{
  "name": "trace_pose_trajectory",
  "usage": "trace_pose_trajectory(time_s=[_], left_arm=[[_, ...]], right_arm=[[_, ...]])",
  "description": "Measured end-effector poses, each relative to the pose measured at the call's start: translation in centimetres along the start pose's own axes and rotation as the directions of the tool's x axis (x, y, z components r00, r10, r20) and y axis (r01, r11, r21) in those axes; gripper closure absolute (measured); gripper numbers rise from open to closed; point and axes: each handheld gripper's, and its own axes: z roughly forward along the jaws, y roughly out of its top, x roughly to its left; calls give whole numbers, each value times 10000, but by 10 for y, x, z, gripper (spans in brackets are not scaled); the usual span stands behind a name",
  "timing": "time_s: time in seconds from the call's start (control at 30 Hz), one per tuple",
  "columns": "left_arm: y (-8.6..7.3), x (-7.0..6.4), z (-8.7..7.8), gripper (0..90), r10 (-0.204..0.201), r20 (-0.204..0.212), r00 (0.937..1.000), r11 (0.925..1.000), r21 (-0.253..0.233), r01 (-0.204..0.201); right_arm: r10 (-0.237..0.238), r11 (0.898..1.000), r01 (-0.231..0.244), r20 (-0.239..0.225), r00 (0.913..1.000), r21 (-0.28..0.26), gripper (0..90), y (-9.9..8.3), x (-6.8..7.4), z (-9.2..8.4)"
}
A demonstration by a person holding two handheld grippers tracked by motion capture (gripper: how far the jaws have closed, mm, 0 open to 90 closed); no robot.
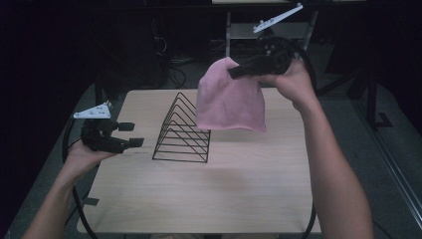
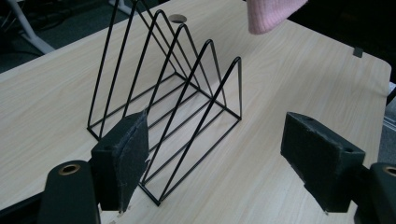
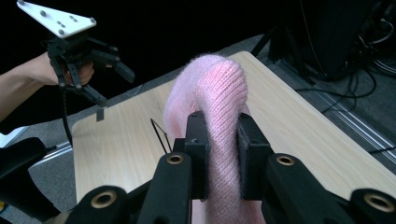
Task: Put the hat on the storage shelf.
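Left gripper (image 1: pixel 130 134): black body, grey three-cornered plate, black cable.
Right gripper (image 3: pixel 218 154): black, brass-ringed holes, padded jaws.
Forearms (image 1: pixel 331 164): bare, no sleeves.

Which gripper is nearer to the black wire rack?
Left. The left gripper hovers open just beside the wire rack; the right gripper holds the pink hat above it.

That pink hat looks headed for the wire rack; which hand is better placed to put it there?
Probably the right: its gripper is shut on the pink hat above the wire rack.
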Motion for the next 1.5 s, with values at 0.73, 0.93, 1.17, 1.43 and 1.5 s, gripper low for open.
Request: trace_pose_trajectory(time_s=[0.73, 0.93, 1.17, 1.43, 1.5], left_arm=[[30, 3, 12, 302, 218, 655, 9976, 9996, 156, -229], [38, 4, 13, 321, 341, 787, 9963, 9993, 131, -352], [45, 9, 17, 390, 188, 1102, 9937, 9994, 280, -220], [44, 16, 17, 375, 43, 1173, 9931, 9997, 227, -70], [43, 18, 17, 403, 79, 1247, 9922, 9995, 280, -114]], right_arm=[[-820, 9966, 818, -777, 9936, -65, 772, 43, 25, 46], [-1019, 9948, 1015, -927, 9905, -88, 772, 52, 32, 55], [-1206, 9927, 1191, -1209, 9853, -195, 772, 66, 42, 70], [-1474, 9890, 1436, -1522, 9773, -352, 771, 74, 49, 81], [-1556, 9877, 1515, -1523, 9760, -382, 772, 75, 49, 84]])
